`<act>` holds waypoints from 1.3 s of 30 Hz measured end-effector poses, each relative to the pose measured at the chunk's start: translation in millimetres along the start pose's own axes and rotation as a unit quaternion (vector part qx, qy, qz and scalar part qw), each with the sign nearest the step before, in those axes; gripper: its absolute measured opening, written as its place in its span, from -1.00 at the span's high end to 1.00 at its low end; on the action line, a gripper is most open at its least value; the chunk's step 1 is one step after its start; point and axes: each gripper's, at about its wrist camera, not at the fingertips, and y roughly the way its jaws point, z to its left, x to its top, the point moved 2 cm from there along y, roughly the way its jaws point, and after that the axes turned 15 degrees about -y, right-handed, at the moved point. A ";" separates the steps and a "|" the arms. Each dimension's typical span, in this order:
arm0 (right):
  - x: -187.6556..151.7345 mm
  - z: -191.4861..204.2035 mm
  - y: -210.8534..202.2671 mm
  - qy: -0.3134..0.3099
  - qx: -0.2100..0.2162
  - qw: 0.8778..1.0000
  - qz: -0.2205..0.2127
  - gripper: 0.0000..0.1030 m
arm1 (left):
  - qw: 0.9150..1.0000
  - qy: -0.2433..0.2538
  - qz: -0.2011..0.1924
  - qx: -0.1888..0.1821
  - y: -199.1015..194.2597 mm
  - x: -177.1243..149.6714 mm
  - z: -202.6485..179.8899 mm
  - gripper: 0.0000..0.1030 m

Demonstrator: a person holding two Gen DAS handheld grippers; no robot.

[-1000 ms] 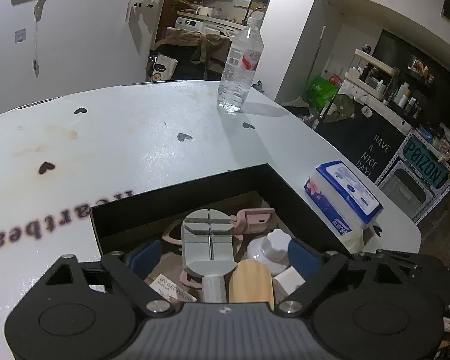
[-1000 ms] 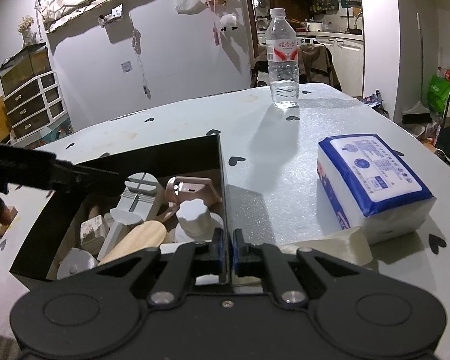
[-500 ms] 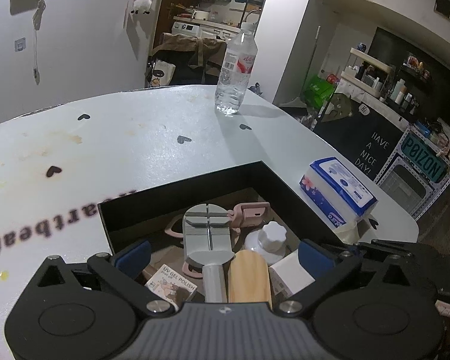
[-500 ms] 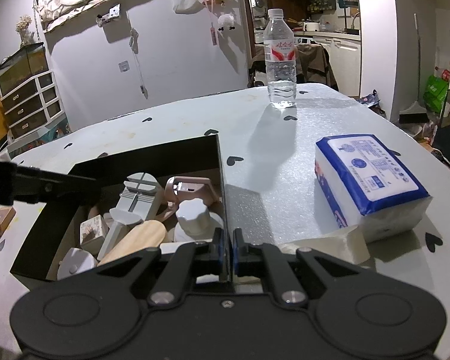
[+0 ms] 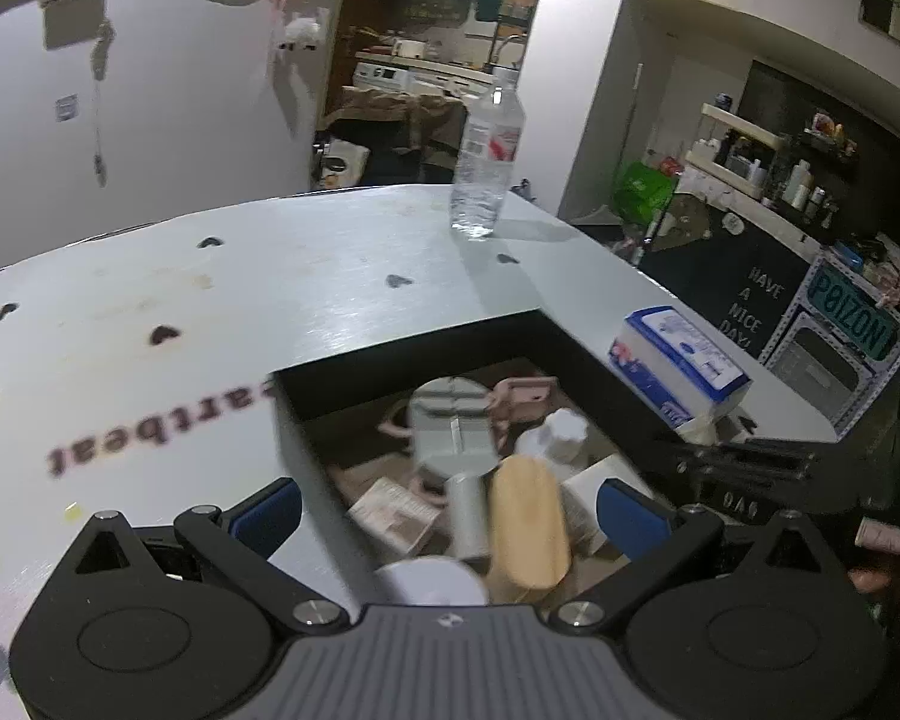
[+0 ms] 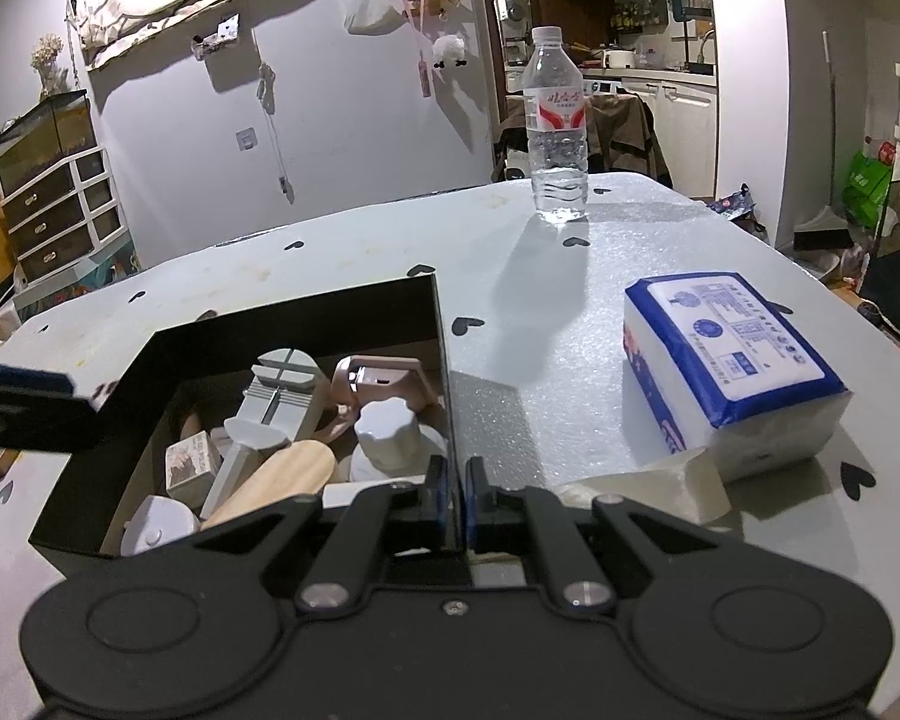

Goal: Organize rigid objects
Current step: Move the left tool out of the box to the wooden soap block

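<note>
My left gripper point(image 5: 447, 510) has gone from partly spread to fully wide and drawn back from over the black box point(image 6: 306, 315), holding nothing; the grey tool point(image 5: 456, 432) and wooden piece point(image 5: 525, 522) now lie loose in the box just ahead of its fingertips. I take that as a finished drop-off. My right gripper point(image 6: 455, 501) hasn't budged, pinched shut on the box's near wall.
</note>
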 end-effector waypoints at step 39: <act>2.7 1.4 -0.3 -0.003 -0.006 1.000 0.004 0.88 | 0.936 -0.148 -0.126 0.293 -47.4 -13.5 232.6 -0.98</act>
